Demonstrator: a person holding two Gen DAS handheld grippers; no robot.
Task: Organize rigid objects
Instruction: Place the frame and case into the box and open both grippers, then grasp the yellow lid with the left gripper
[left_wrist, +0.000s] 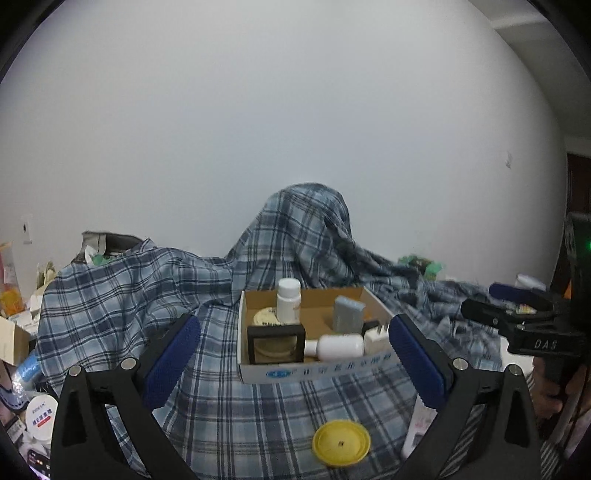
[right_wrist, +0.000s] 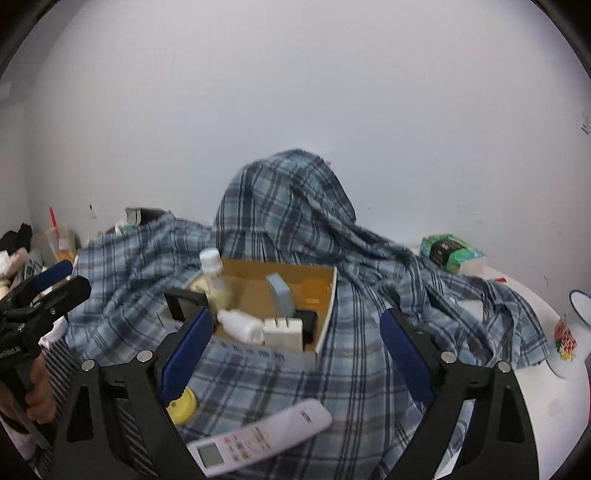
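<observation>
An open cardboard box (left_wrist: 314, 371) sits on a blue plaid cloth (left_wrist: 110, 295). It holds an upright white bottle (left_wrist: 289, 304), a lying white bottle (left_wrist: 338, 346), a grey block (left_wrist: 349, 314), a black square frame (left_wrist: 276, 343) and a white plug (left_wrist: 375, 339). Nearer lie a yellow lid (left_wrist: 340, 443) and a white remote (right_wrist: 258, 439). My left gripper (left_wrist: 295, 365) stands wide open in front of the box, holding nothing. My right gripper (right_wrist: 297, 354) is open too, above the cloth between the remote and the box (right_wrist: 321, 332), nothing between its pads.
The cloth drapes over a tall hump behind the box. A green pack (right_wrist: 450, 251) and a blue-rimmed white cup (right_wrist: 580, 306) stand on the white table (right_wrist: 554, 387) at right. Jars and packets (left_wrist: 40, 417) crowd the left side. A hand grips the left gripper's handle.
</observation>
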